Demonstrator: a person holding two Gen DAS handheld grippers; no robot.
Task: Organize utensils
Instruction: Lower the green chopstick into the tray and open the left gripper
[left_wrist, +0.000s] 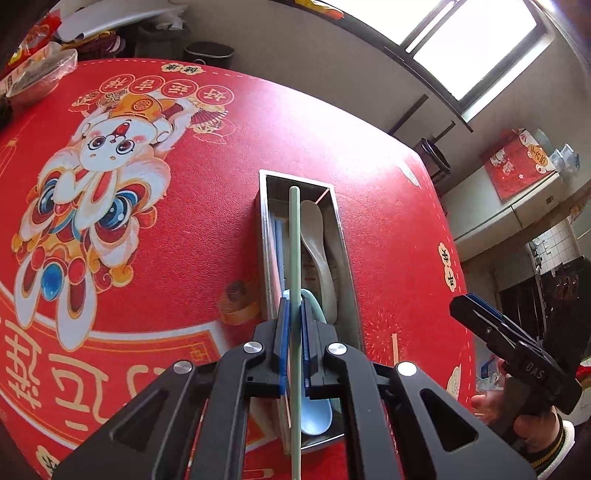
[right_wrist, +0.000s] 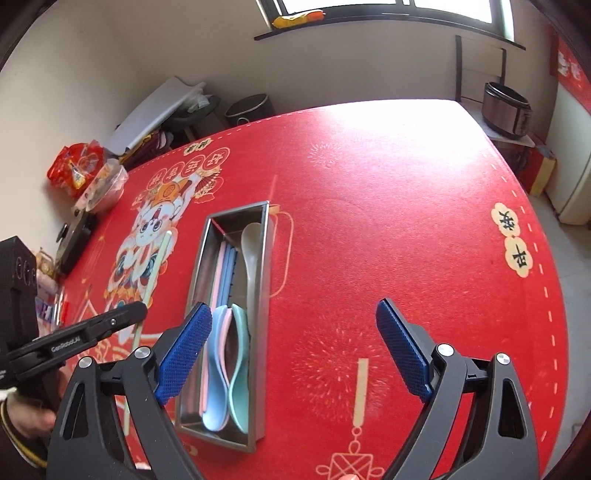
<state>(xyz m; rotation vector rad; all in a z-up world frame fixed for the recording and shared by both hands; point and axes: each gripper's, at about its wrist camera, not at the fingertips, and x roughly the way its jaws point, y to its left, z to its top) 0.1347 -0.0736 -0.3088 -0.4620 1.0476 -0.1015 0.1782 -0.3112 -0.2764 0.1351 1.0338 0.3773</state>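
Observation:
My left gripper (left_wrist: 293, 325) is shut on a pale green chopstick (left_wrist: 294, 258) and holds it lengthwise above a long steel tray (left_wrist: 263, 236). The tray (right_wrist: 262, 295) holds a beige spoon (left_wrist: 317, 251), blue, pink and teal spoons (right_wrist: 225, 369) and pink and blue chopsticks (right_wrist: 223, 269). In the right wrist view the left gripper (right_wrist: 140, 314) is at the left with the green chopstick (right_wrist: 157, 266) sticking out over the mat. My right gripper (right_wrist: 295, 350) is open and empty, low over the tray's near end.
A red mat with a rabbit print (left_wrist: 110, 155) covers the table. A plastic-wrapped bowl (right_wrist: 105, 184), snack bags (right_wrist: 74, 166) and a dark device (right_wrist: 75, 240) sit at the far left. A rice cooker (right_wrist: 508, 109) stands beyond the far right corner.

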